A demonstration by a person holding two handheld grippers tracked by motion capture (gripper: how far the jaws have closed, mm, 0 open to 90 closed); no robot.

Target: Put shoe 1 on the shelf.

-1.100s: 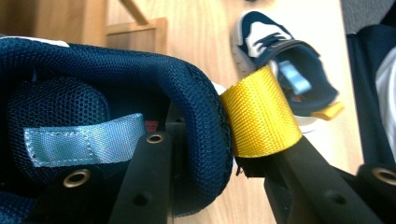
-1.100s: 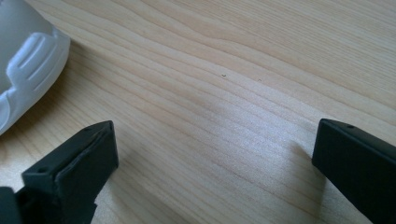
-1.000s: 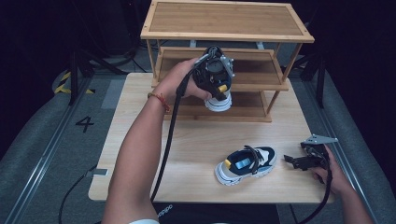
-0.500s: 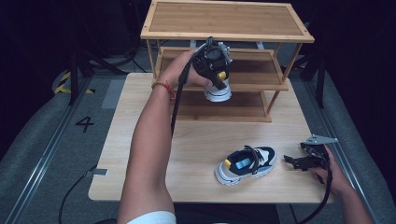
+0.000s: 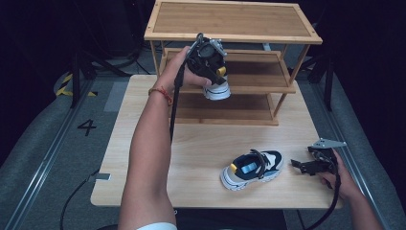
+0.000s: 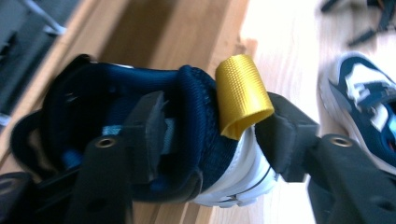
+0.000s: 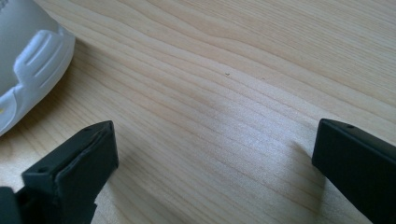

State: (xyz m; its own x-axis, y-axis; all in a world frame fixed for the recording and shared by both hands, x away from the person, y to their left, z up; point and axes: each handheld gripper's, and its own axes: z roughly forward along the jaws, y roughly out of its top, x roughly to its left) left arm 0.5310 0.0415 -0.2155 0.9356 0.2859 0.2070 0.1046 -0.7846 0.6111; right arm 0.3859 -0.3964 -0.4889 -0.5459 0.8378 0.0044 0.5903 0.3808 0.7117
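Note:
My left gripper (image 5: 214, 76) is shut on the heel of a navy and white shoe (image 5: 217, 89) with a yellow pull loop (image 6: 243, 95), and holds it in the air in front of the wooden rack's middle shelf (image 5: 258, 72). One jaw is inside the collar and the other outside the heel; the shoe (image 6: 140, 121) is gripped between them. A second, matching shoe (image 5: 253, 169) lies on the table, right of centre. My right gripper (image 5: 299, 166) stands open just to its right, low over the table, with nothing between its jaws (image 7: 210, 154).
The three-tier wooden rack (image 5: 230, 26) stands at the table's far side; its top and bottom shelves are bare. The light wooden table (image 5: 143, 158) has free room at left and front. A white toe of the lying shoe (image 7: 28, 65) is near the right gripper.
My left gripper has lifted the shoe up and back, from near the lowest shelf to the height of the middle shelf. The right gripper and the lying shoe have stayed put.

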